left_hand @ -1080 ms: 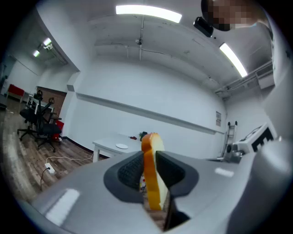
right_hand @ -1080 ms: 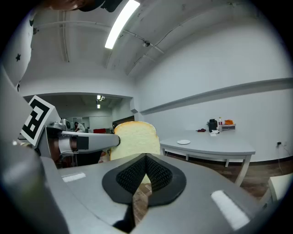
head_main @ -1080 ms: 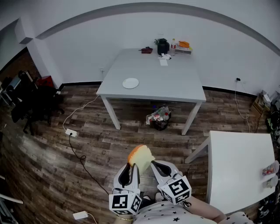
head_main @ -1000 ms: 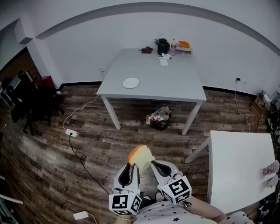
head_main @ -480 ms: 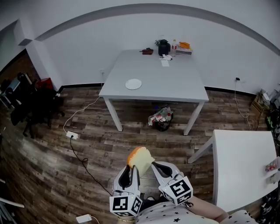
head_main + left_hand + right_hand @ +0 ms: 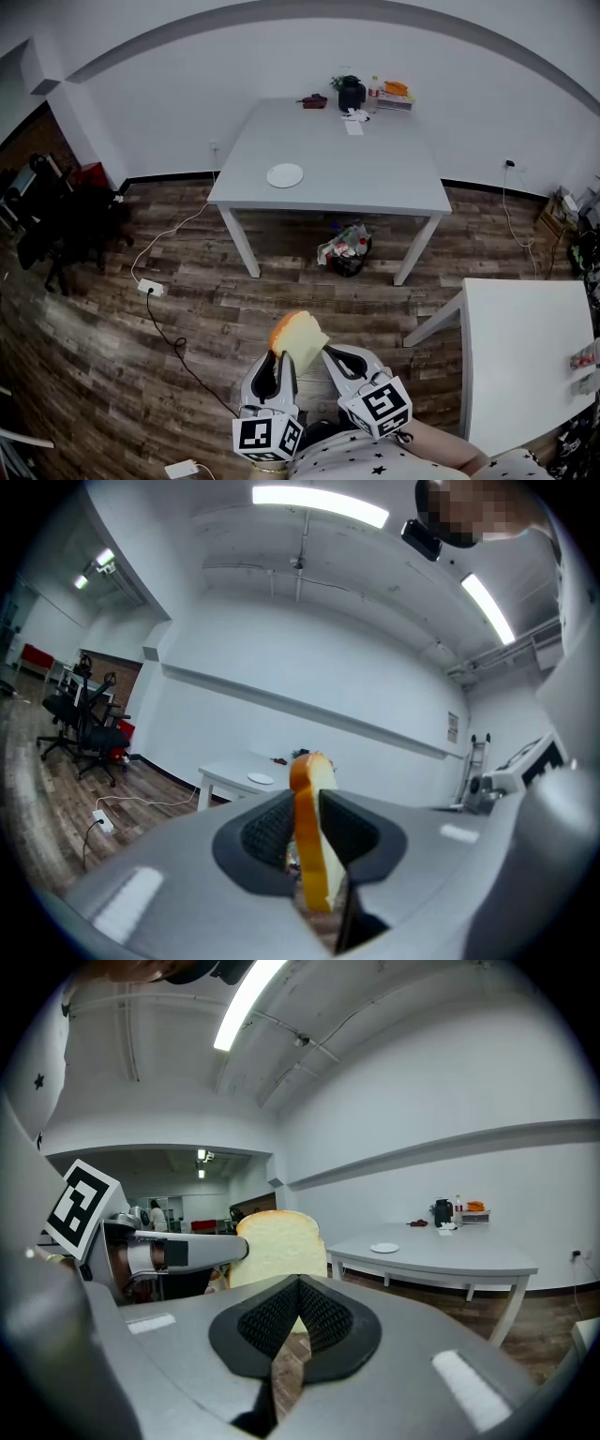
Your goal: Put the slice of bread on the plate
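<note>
The slice of bread [image 6: 298, 337], pale with an orange-brown crust, stands on edge between the pads of my left gripper [image 6: 283, 354], which is shut on it. In the left gripper view the bread [image 6: 309, 836] fills the gap of the left gripper [image 6: 302, 832]. My right gripper [image 6: 330, 354] sits just to its right, jaws shut with nothing in them. The right gripper [image 6: 298, 1283] sees the bread [image 6: 278, 1246] beyond its tips. A small white plate [image 6: 285, 175] lies near the front left of the grey table [image 6: 375, 178], far ahead; it shows as the plate [image 6: 261, 779] and the plate [image 6: 383, 1248].
A bag of rubbish [image 6: 342, 248] sits under the grey table. A black object [image 6: 351, 97] and small items stand at its far edge. A white table [image 6: 525, 356] is at my right. A power strip [image 6: 148, 288] with cable lies on the wood floor; office chairs [image 6: 56, 225] stand left.
Both grippers and the head have drifted a little forward towards the grey table. The bread stays gripped in the left gripper; the right stays shut.
</note>
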